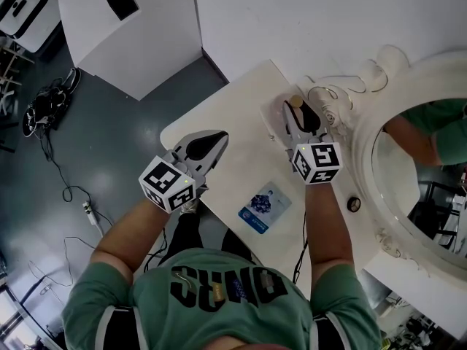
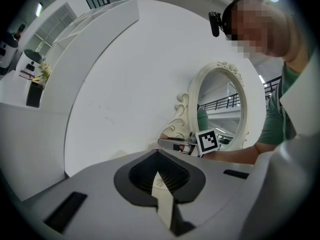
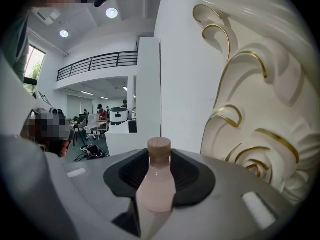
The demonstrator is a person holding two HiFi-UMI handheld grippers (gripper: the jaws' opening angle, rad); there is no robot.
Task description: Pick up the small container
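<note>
Where the small container (image 3: 156,181) sits, it's btw the jaws of the right claw (image 3: 159,154), w/ the black ribbed pads pressed on both its sides: clenched on it. Room is tight on one side, as the mirror frame (image 3: 250,109) w/ its carved scrolls is just beside the claw to the right. Head view shows more room the other way. Bare white bench (image 1: 233,152) stretches left of that claw toward the left claw (image 1: 210,144), & the wall (image 1: 314,20) closes off the far side. Bench has a rounded near-left corner. Left claw hangs over that edge, partly above the grey floor (image 1: 109,159). Its jaws are together, tips meeting, nothing btw them.

Container's long axis runs up-down in the right gripper view, cap end up, wider body low btw the pads. Head view shows only the cap, past the claw's tips on the wall side. Can't tell if its base touches the bench.

Body is pale pink, smooth, slightly glossy, narrowing to a short neck. Cap is a tan cylinder, looks like wood or cork. Mirror frame is cream w/ gold-lined curls around oval glass (image 1: 398,188). Flat blue-&-white card (image 1: 264,207) lies on the bench nearer the person, apart from both claws. Small dark round thing (image 1: 354,204) sits near the frame.
</note>
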